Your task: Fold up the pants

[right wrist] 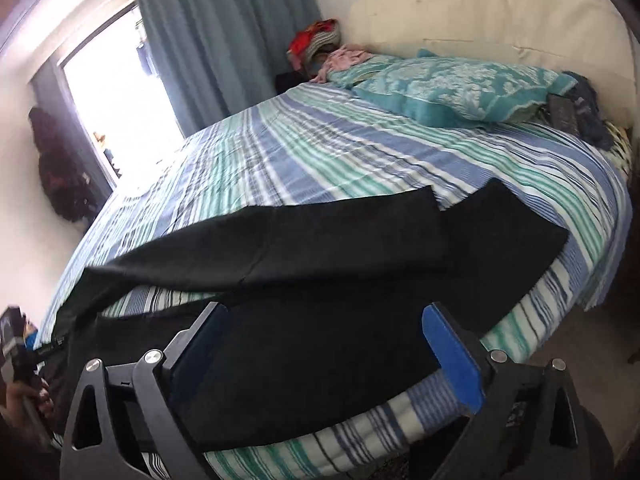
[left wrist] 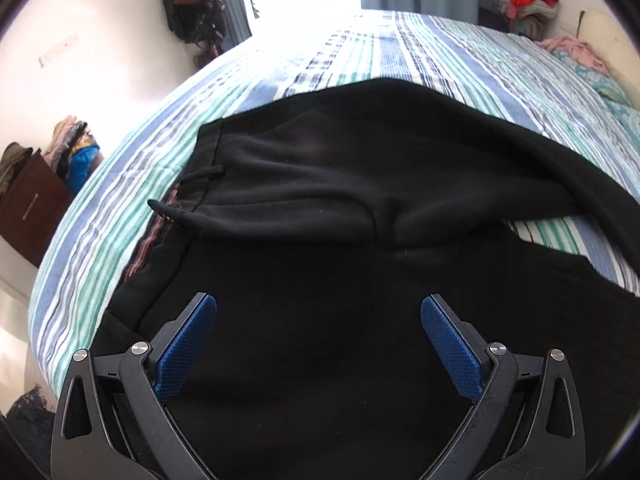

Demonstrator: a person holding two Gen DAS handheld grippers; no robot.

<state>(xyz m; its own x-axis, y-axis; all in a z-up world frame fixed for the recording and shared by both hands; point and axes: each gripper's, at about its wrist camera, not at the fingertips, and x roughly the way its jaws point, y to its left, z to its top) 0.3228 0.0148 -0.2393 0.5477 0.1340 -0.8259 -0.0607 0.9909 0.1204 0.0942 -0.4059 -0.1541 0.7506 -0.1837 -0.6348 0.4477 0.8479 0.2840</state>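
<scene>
Black pants (left wrist: 320,168) lie spread on a striped bedspread (left wrist: 400,52). The waistband and its drawstring (left wrist: 176,208) are on the left in the left wrist view. My left gripper (left wrist: 319,300) hovers open over the dark cloth near the waist, with nothing pinched between its blue pads (left wrist: 188,344). In the right wrist view the two legs (right wrist: 280,240) run to the right and lie slightly apart, with their hems near the bed's edge. My right gripper (right wrist: 327,308) stands open above the near leg (right wrist: 360,320) and holds nothing.
A teal pillow (right wrist: 452,88) and a cream headboard (right wrist: 480,12) stand at the far end of the bed (right wrist: 320,148). Piled clothes (right wrist: 316,40) sit by the curtain. A brown cabinet (left wrist: 32,216) stands beyond the bed's left side. A hand (right wrist: 24,396) shows at the left edge.
</scene>
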